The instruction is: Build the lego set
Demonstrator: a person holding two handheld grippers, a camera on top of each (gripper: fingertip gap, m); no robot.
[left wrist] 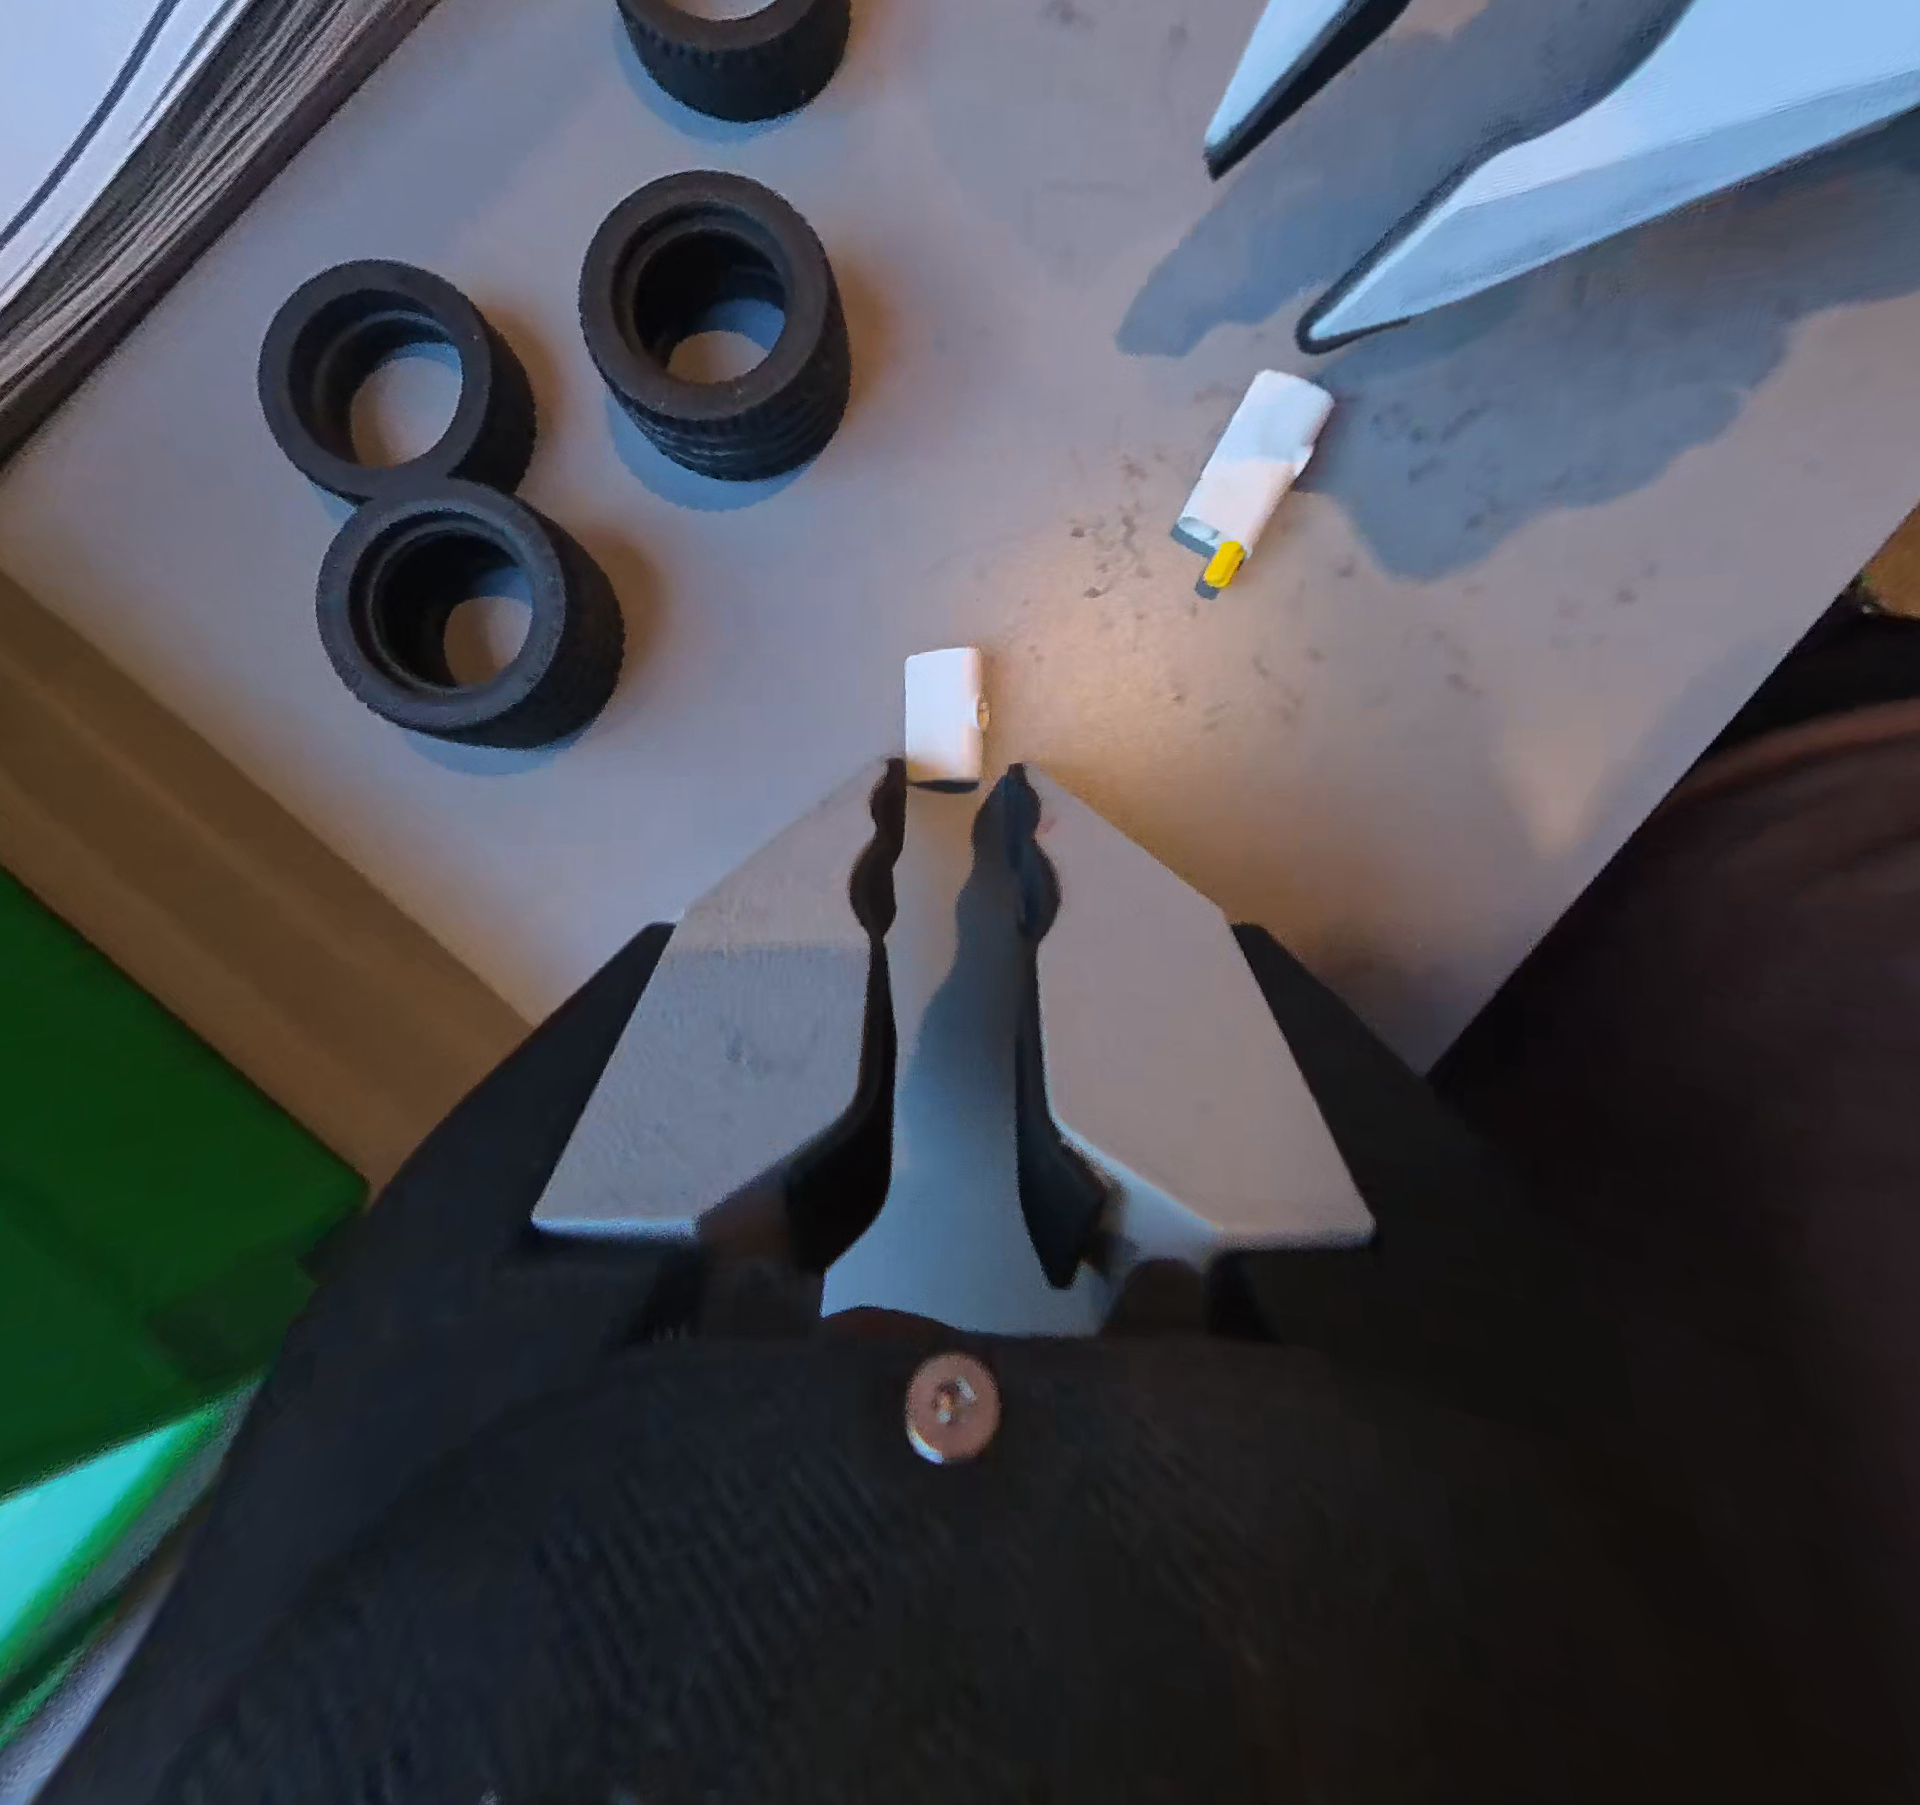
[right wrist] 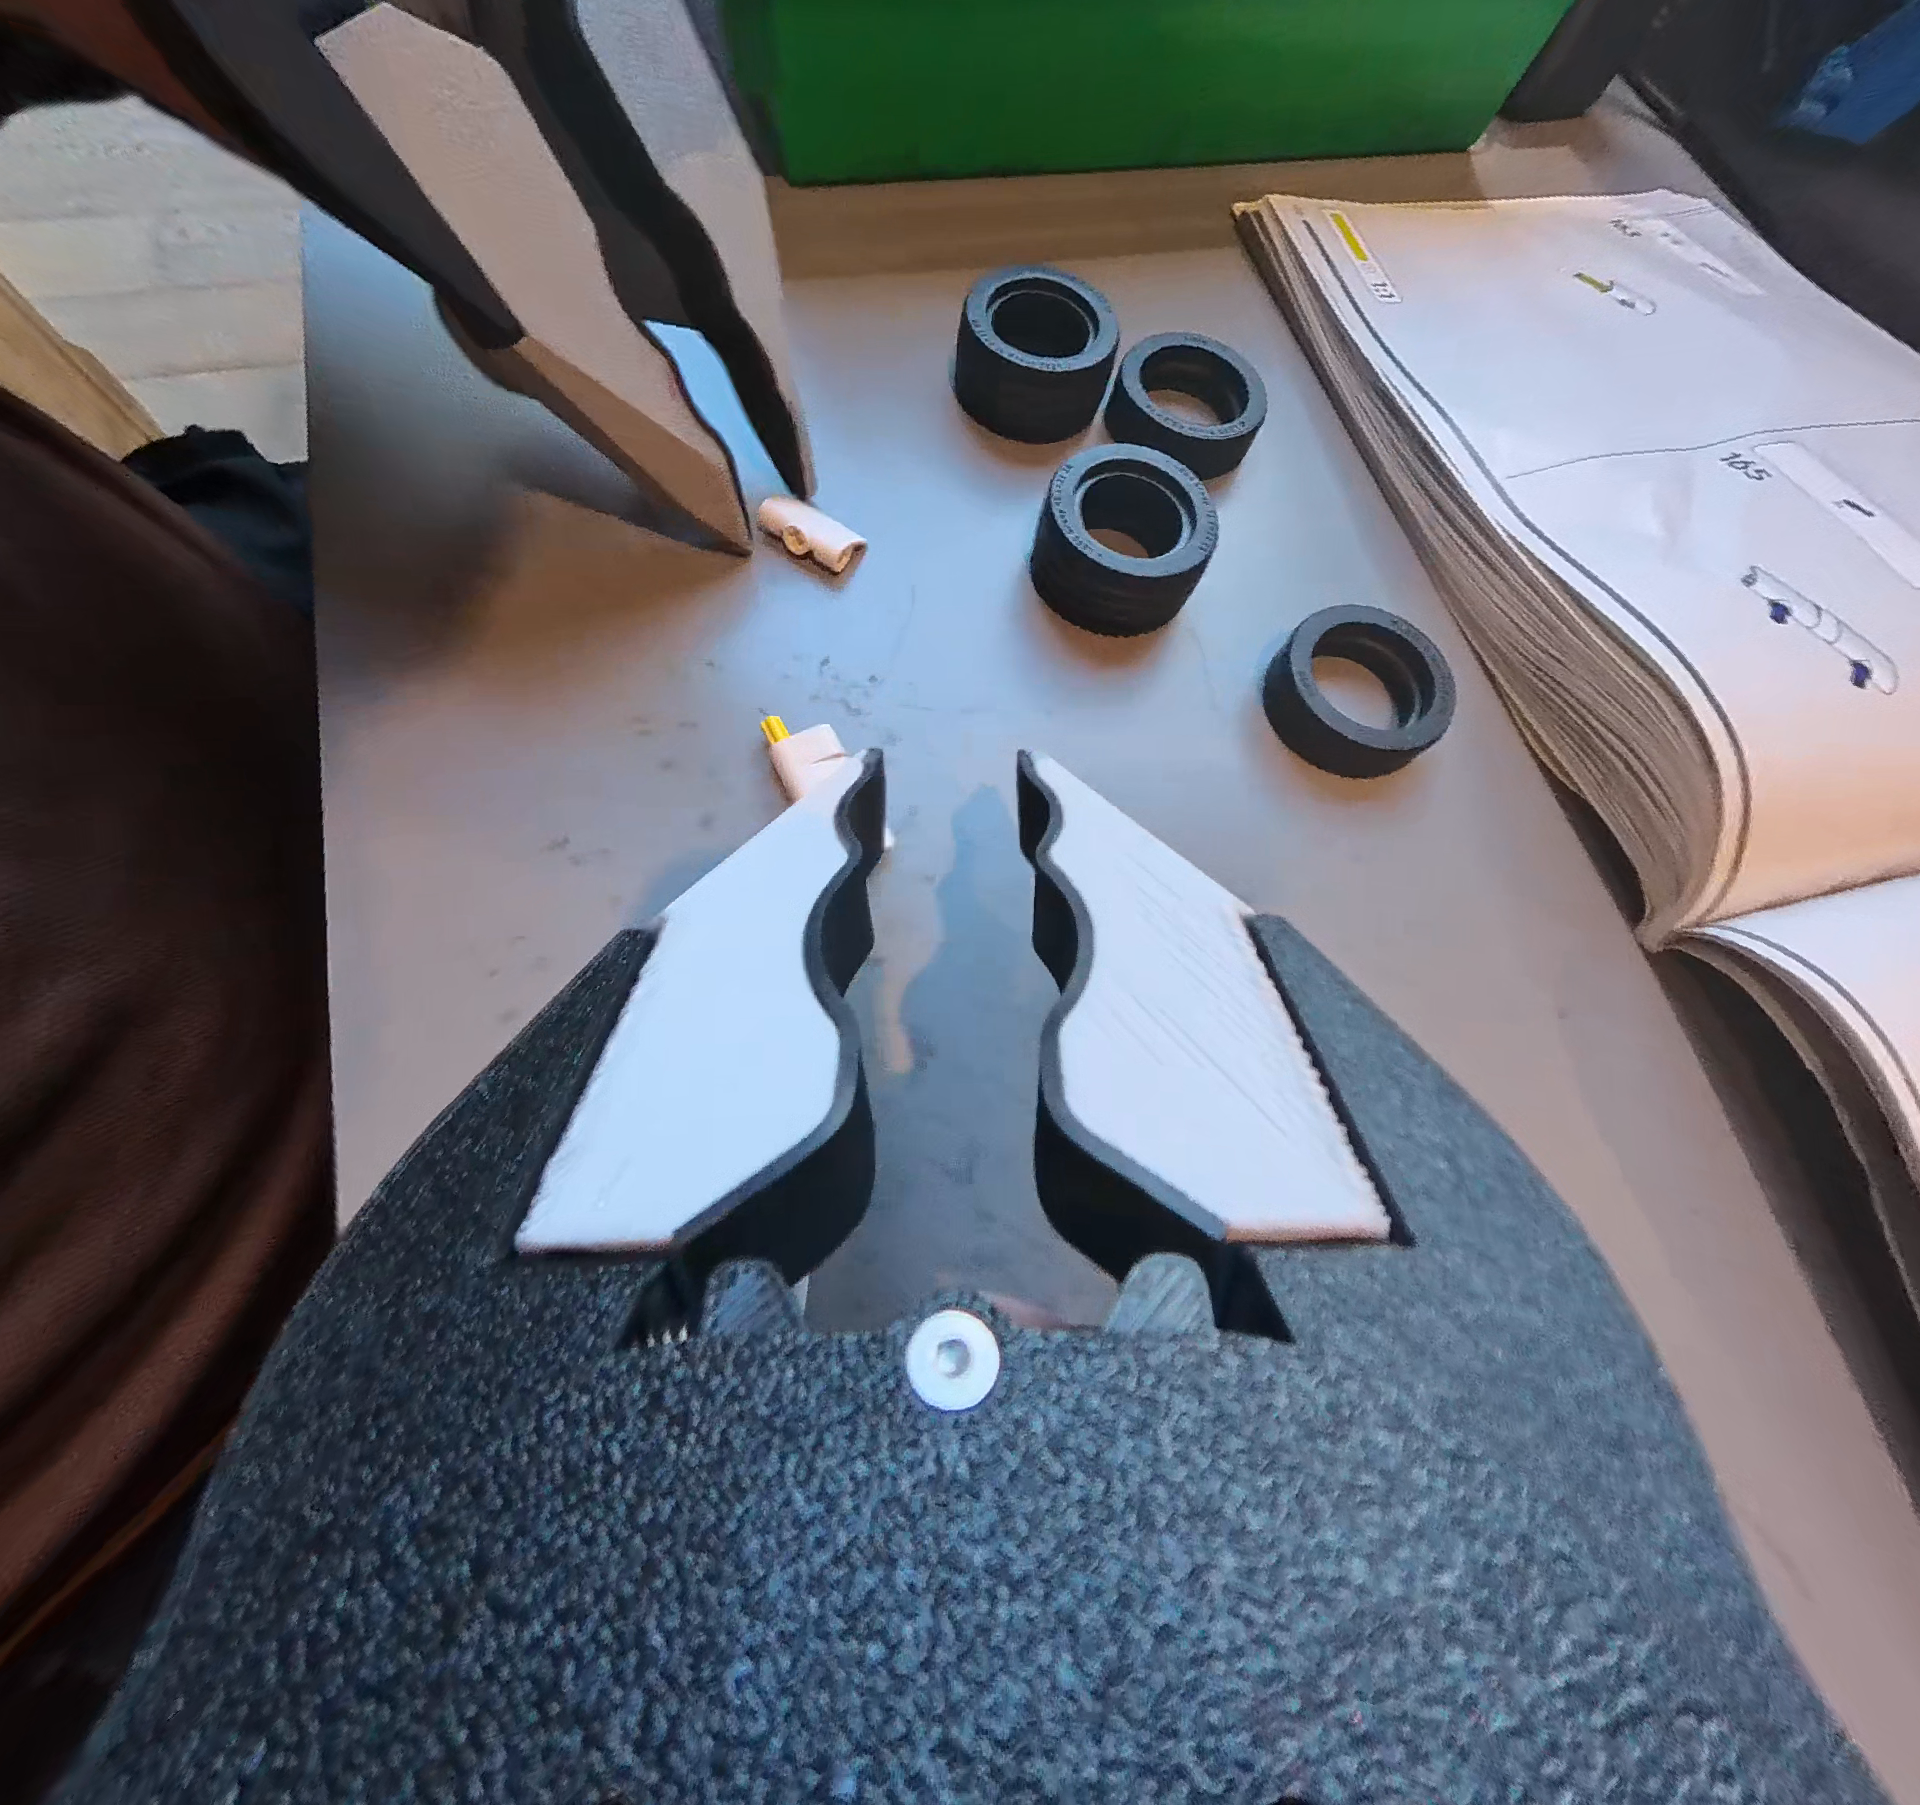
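The left tongs (left wrist: 954,773) hang low over the grey worktop (left wrist: 1039,197), spread a little, with a small white piece (left wrist: 942,716) lying on the worktop just at their tips; whether a tip touches it cannot be told. In the right wrist view the same piece (right wrist: 812,537) lies just past the left tongs' points, not pinched.

The right tongs (right wrist: 951,768) are spread wide and hold nothing. A second white piece with a yellow pin (right wrist: 800,747) lies beside their left finger, which covers its near end. In the left wrist view this piece (left wrist: 1252,472) lies free, near the worktop's edge.

Four black tyres (right wrist: 1122,540) sit further in, two of them touching. An open instruction book (right wrist: 1662,508) lies along the right edge, cut off by the frame. A green box (right wrist: 1143,30) stands behind the far edge, only partly seen.
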